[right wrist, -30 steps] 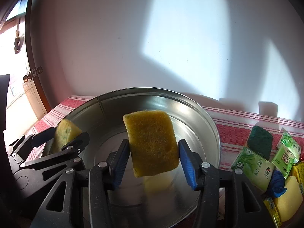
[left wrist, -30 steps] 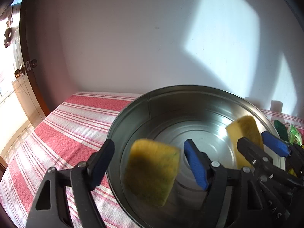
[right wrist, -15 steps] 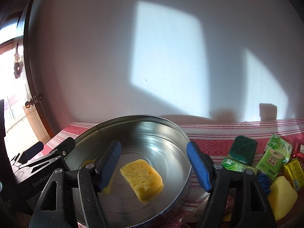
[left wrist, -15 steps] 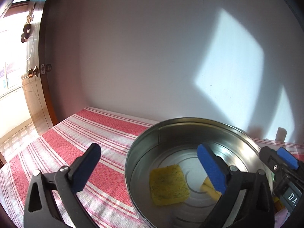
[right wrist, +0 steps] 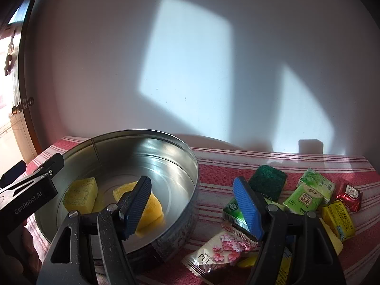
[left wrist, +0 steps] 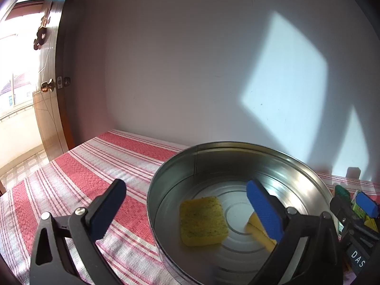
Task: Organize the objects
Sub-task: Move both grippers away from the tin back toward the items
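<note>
Your left claw (left wrist: 187, 204) stands wide apart with nothing between its blue pads (left wrist: 263, 209); one finger hangs over the striped cloth (left wrist: 95, 161) on the surface, the other over the round metal tin (left wrist: 166, 178). Your right claw (right wrist: 194, 204) is also apart and empty, its left finger over the tin's interior and its right finger over the pile of packets outside it. Both sets of jaws have just been opening, and no object remains between either pair. Two yellow sponges lie inside the tin. The left sponge (left wrist: 201, 220) rests flat on the tin floor, speckled face up; in the left wrist view its long axis runs roughly away from you toward the wall. The right sponge (right wrist: 152, 206) sits tilted near the tin's centre, partly hidden behind a claw finger in both views, so you cannot read its long axis with confidence. The two sponges are near each other; contact cannot be confirmed. Outside the tin, to its right, a dark green scouring pad (right wrist: 267, 180), green packets (right wrist: 306, 196), a yellow packet (right wrist: 338, 216) and a pink floral packet (right wrist: 220, 254) lie on the cloth.
</note>
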